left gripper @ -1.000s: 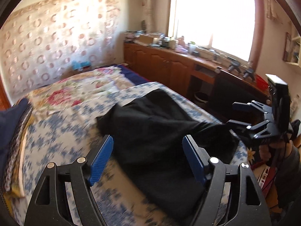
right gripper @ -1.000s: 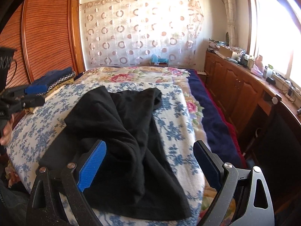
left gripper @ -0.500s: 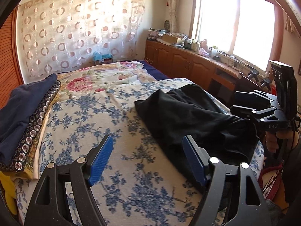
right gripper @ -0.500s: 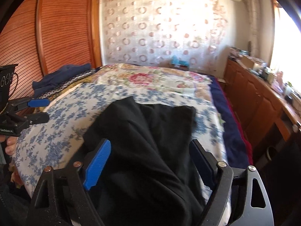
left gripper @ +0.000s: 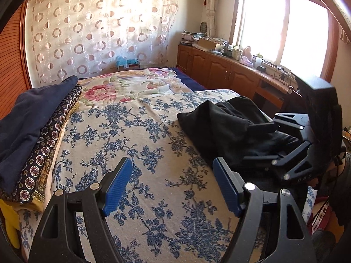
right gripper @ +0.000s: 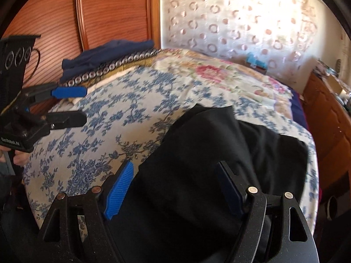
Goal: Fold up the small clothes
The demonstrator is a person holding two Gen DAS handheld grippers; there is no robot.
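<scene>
A crumpled black garment lies on the bed's blue-flowered sheet, near the right edge. In the right wrist view my right gripper hangs low over the near part of the garment. Its jaws are closing, with black cloth lying between and under the blue pads; I see no pinch on it. That same gripper shows in the left wrist view, over the cloth. My left gripper stands open above bare sheet, left of the garment, with nothing between its fingers.
A stack of folded navy and patterned cloth lies along the bed's left side, by a wooden wardrobe. A rose-print quilt covers the far half. Wooden cabinets with clutter run under the window on the right.
The left gripper has swung left off the garment to bare sheet. The right gripper has moved closer over the black cloth, rolled, and its jaws have narrowed a little.
</scene>
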